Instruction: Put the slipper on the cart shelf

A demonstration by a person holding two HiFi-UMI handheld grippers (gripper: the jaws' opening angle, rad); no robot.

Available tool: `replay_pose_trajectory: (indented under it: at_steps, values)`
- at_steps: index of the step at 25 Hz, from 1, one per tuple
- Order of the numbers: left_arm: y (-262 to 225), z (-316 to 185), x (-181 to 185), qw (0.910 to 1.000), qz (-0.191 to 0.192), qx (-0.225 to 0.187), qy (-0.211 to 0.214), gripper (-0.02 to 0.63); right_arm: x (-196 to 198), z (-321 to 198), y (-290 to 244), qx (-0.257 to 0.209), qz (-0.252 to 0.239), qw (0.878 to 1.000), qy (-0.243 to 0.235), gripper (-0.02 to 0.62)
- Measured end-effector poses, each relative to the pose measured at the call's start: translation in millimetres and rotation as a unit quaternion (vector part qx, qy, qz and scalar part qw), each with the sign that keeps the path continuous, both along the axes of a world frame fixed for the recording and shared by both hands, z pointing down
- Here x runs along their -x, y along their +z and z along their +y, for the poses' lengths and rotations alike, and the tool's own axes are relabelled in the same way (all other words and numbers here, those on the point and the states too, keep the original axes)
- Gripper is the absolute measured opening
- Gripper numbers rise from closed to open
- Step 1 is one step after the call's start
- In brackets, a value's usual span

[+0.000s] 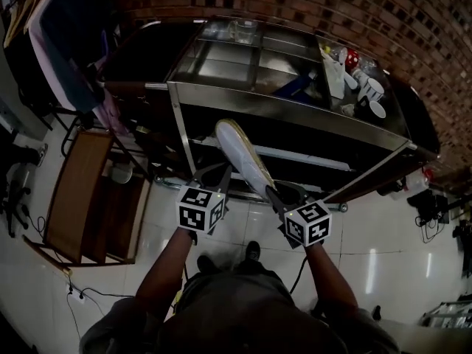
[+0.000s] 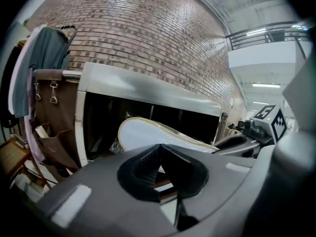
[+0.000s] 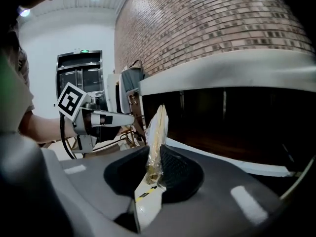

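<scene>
A pale slipper (image 1: 240, 157) in clear wrap slants up and left in front of the metal cart (image 1: 295, 109), its toe level with the cart's dark lower shelf (image 1: 310, 155). My right gripper (image 1: 274, 192) is shut on the slipper's heel end. In the right gripper view the slipper (image 3: 158, 132) stands edge-on between the closed jaws of that gripper (image 3: 157, 154). My left gripper (image 1: 214, 175) hovers just left of the slipper, apart from it. In the left gripper view its jaws (image 2: 159, 147) meet with nothing between them, and the slipper's sole (image 2: 148, 135) lies beyond, before the cart (image 2: 148, 90).
Cups and bottles (image 1: 365, 83) crowd the cart's top right. A wooden rack (image 1: 81, 198) stands on the floor to the left, with hanging clothes (image 1: 66, 43) above it. A brick wall (image 1: 310, 6) runs behind the cart. Cables lie on the white tile floor (image 1: 383, 249).
</scene>
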State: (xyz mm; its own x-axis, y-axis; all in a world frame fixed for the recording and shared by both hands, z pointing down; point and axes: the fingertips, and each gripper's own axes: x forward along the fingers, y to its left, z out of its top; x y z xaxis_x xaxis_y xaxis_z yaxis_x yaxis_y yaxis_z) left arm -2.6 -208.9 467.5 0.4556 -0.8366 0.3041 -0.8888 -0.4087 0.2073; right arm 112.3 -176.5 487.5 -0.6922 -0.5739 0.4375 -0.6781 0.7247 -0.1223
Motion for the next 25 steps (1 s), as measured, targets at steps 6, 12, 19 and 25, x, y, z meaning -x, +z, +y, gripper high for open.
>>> replay_pose_trajectory:
  at_steps: [6, 12, 19, 25]
  values:
    - [10.3, -19.1, -75.9, 0.9989, -0.01, 0.009, 0.044, 0.008, -84.2, -32.4, 10.6, 0.009, -0.006, 0.996, 0.089, 0.06]
    - [16.4, -33.6, -136.8, 0.9965, -0.016, 0.013, 0.081, 0.008, -153.0, -70.3, 23.8, 0.017, -0.02, 0.986, 0.167, 0.061]
    - [29.6, -51.5, -177.1, 0.995, -0.017, 0.029, 0.094, 0.008, -200.8, -117.1, 45.7, 0.031, -0.038, 0.972, 0.231, 0.061]
    - [40.1, -68.2, -194.7, 0.9951, -0.021, 0.039, 0.089, 0.008, -219.2, -149.4, 64.7, 0.046, -0.051, 0.963, 0.262, 0.061]
